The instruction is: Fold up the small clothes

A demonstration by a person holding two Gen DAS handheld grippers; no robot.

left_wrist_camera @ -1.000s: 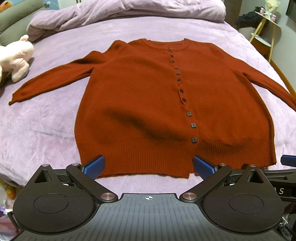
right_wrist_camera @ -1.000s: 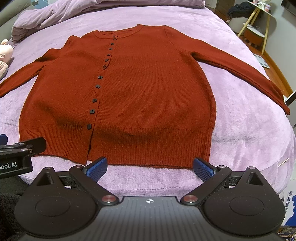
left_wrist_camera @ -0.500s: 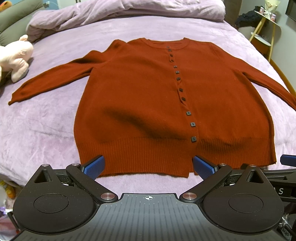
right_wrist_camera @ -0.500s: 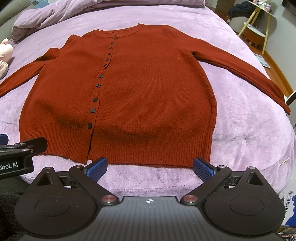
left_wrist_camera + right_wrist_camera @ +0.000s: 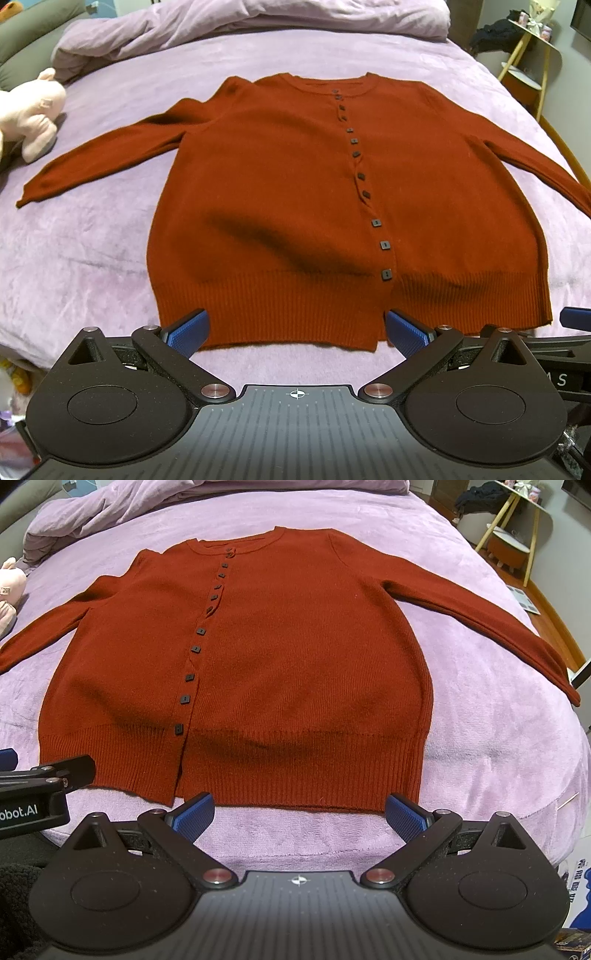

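A rust-red cardigan [image 5: 288,206] is being displayed flat and buttoned on the purple bed [image 5: 92,258], its hem lying along the near edge and its sleeves spread toward both sides. The left gripper [image 5: 296,328] and the right gripper [image 5: 300,810] are being held released, jaws spread wide, just before the hem.

Black tongs [image 5: 297,330] — blue ribbed pads [image 5: 188,331], silver pivot screws [image 5: 213,389]

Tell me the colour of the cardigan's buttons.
The buttons on the rust-red cardigan are dark, black-looking squares; the left wrist view shows them best.
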